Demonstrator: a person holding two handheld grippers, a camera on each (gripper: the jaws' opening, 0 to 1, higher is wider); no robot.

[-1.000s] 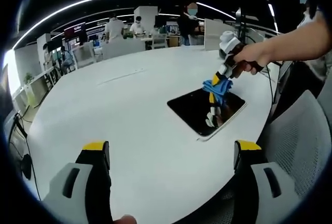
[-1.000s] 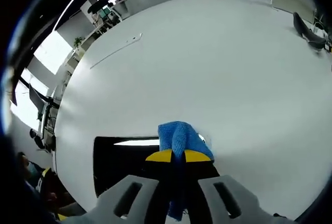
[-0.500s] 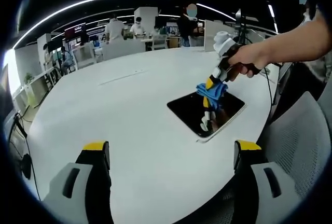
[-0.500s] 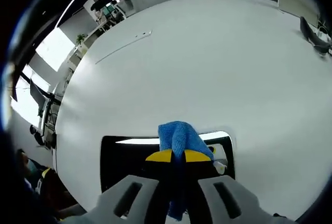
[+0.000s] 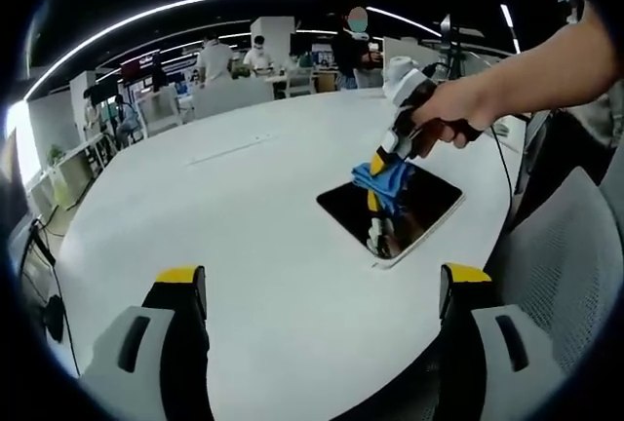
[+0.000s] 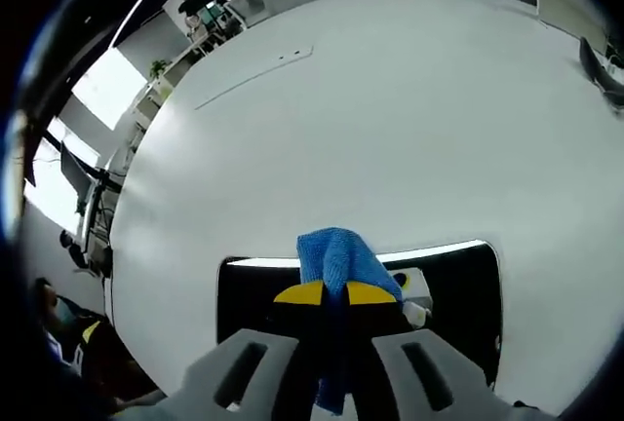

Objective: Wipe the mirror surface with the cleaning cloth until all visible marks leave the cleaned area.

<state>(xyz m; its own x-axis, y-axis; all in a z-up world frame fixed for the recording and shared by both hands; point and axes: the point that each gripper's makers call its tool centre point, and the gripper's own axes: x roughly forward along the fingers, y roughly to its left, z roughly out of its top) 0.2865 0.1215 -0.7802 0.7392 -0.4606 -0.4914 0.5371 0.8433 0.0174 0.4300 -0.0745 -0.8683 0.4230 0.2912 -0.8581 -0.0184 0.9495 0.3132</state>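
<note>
While clamped, bunched blue cloth (image 6: 336, 253), dark mirror (image 5: 390, 205)

Blue cloth (image 6: 336, 255) on dark mirror (image 6: 249, 289)

Worktop (image 5: 244, 216): broad white oval, bare across the left and centre of the left gripper view; open passage there. Obstacles sit at right of frame: the mirror (image 5: 336, 209) lies flat near the worktop's right edge, and the right hand-held gripper (image 5: 375, 170) stands over it with a blue cloth (image 5: 388, 178) clamped in its jaws, the person's hand (image 5: 450, 114) and forearm reaching in from upper right. A grey mesh chair (image 5: 561, 265) crowds the worktop edge at lower right. Left hand-held gripper (image 5: 322, 289): jaws spread wide, nothing between them. In the right gripper view, the worktop (image 6: 390, 109) lies bare in the upper frame, above the mirror (image 6: 253, 289); a dark object (image 6: 600, 58) lies at its right edge.
</note>
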